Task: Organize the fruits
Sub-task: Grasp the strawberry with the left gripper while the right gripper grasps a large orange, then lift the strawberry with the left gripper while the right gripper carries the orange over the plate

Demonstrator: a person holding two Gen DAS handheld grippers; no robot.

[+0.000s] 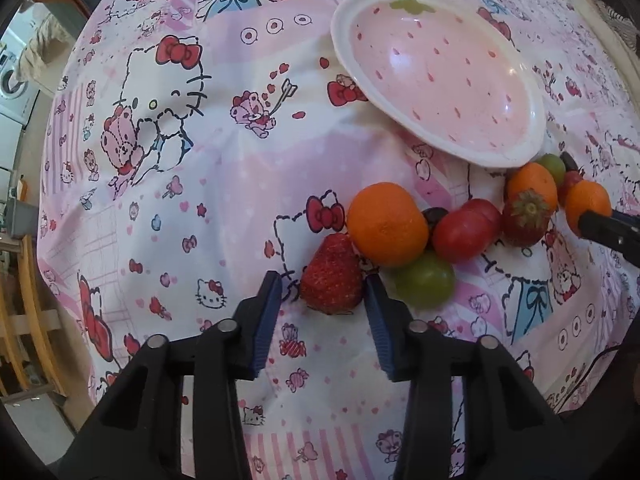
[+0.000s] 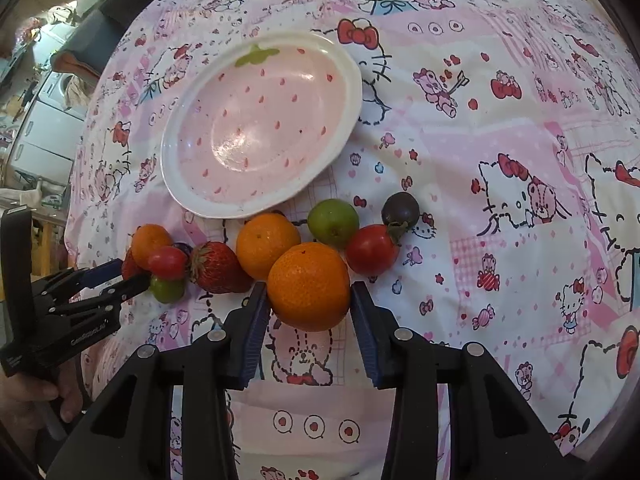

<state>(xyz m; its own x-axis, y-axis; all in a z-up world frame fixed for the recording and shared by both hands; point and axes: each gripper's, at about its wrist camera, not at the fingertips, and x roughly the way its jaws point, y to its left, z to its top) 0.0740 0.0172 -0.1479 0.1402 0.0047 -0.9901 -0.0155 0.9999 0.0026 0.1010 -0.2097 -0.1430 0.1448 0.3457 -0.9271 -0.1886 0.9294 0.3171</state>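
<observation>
A strawberry (image 1: 331, 276) lies on the cloth between the fingers of my left gripper (image 1: 322, 278). The right-hand pad touches it and a strip of cloth shows at the left-hand pad, so the gripper is open. Behind it sit a big orange (image 1: 386, 224), a green fruit (image 1: 425, 280) and a red tomato (image 1: 464, 236). My right gripper (image 2: 308, 286) is shut on another orange (image 2: 308, 280), both pads against its sides. The right wrist view shows my left gripper (image 2: 134, 274) at the left end of the fruit row. The pink strawberry-print plate (image 2: 172, 168) holds nothing.
In the row stand a second orange (image 2: 267, 244), a strawberry (image 2: 218, 268), a green fruit (image 2: 333, 222), a red tomato (image 2: 371, 249) and a dark one (image 2: 400, 209). A hand (image 2: 32, 400) holds the left gripper. The cartoon-print cloth (image 2: 500, 140) stretches right. A washing machine (image 1: 16, 84) stands far left.
</observation>
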